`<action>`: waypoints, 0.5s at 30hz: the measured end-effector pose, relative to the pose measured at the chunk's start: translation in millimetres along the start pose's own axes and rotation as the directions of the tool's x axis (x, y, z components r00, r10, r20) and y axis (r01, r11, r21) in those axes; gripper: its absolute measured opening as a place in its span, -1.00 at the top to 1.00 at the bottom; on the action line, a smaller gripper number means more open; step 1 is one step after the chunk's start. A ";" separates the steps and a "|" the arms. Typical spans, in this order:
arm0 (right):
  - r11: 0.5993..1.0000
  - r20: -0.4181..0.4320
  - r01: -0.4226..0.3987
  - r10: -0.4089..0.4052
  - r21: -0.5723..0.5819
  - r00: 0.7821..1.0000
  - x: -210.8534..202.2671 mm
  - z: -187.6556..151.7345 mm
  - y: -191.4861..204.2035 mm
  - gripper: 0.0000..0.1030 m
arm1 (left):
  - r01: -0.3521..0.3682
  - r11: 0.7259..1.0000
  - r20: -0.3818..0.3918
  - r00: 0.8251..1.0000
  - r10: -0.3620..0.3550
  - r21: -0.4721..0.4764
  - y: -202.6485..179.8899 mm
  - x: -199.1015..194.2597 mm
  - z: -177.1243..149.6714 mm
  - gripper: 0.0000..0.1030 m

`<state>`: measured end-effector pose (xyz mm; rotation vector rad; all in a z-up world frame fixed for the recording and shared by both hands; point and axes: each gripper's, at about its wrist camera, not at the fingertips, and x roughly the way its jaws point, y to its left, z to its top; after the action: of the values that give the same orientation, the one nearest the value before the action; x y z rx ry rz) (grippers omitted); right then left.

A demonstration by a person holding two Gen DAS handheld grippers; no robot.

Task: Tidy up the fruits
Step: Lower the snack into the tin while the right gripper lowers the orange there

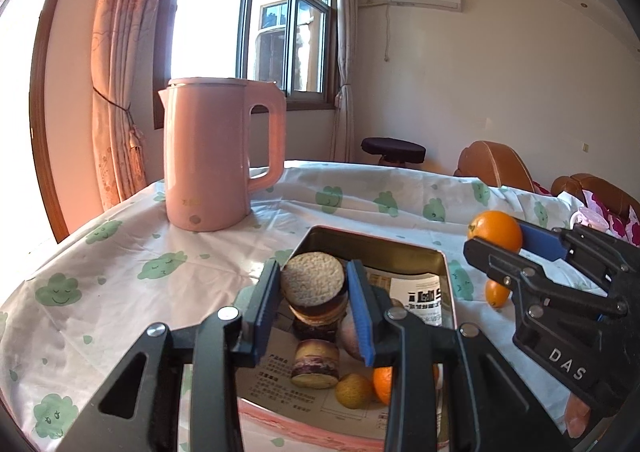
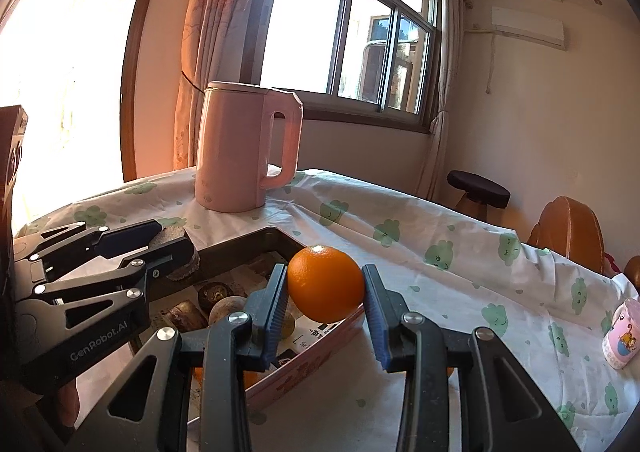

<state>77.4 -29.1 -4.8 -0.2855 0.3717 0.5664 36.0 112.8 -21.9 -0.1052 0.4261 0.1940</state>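
Kettle [image 1: 224,155] behind tin [image 1: 448,276]

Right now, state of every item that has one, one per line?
left gripper: shut on the round cake, held above the tin
round cake: clamped between the fingers, lifted
right gripper: shut on the orange
orange: gripped, lifted over the tin's edge
tin: open, holding pastries and fruit
kettle: upright, lid closed
small orange fruit: resting loose on the tablecloth

Pink kettle [image 1: 218,155]; white tablecloth [image 1: 120,252], green cloud faces; orange fruit [image 2: 326,284]; blue-padded black fingers [image 1: 360,312].
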 end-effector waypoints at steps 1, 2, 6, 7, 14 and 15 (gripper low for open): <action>1.000 -0.002 -0.001 0.001 -0.002 1.000 0.7 -0.1 1.3 0.25 | -0.003 1.000 -0.002 1.000 0.003 -0.001 1.4 0.5 -0.2 0.30; 1.000 -0.004 -0.003 0.003 -0.002 1.000 1.6 -0.5 1.9 0.25 | -0.007 1.000 -0.004 1.000 0.007 -0.002 2.7 1.0 -0.3 0.30; 1.000 -0.013 -0.008 0.008 -0.007 1.000 5.5 -0.9 6.6 0.25 | -0.021 1.000 -0.008 1.000 0.021 -0.005 8.4 2.1 -0.1 0.30; 1.000 -0.014 -0.010 0.010 -0.008 1.000 6.0 -1.2 7.7 0.25 | -0.026 1.000 -0.010 1.000 0.026 -0.005 10.2 2.5 -0.1 0.30; 1.000 -0.032 -0.018 0.018 -0.021 0.999 14.1 -1.4 17.9 0.25 | -0.045 0.999 -0.033 0.998 0.045 -0.013 19.9 8.7 -1.3 0.30; 1.000 -0.035 -0.019 0.018 -0.022 0.999 15.5 -1.5 19.1 0.25 | -0.045 0.999 -0.036 0.998 0.045 -0.012 20.6 9.3 -1.6 0.30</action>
<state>78.2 -7.0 -15.6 -0.3144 0.4023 0.5845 39.4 134.2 -28.5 -0.1122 0.4627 0.2397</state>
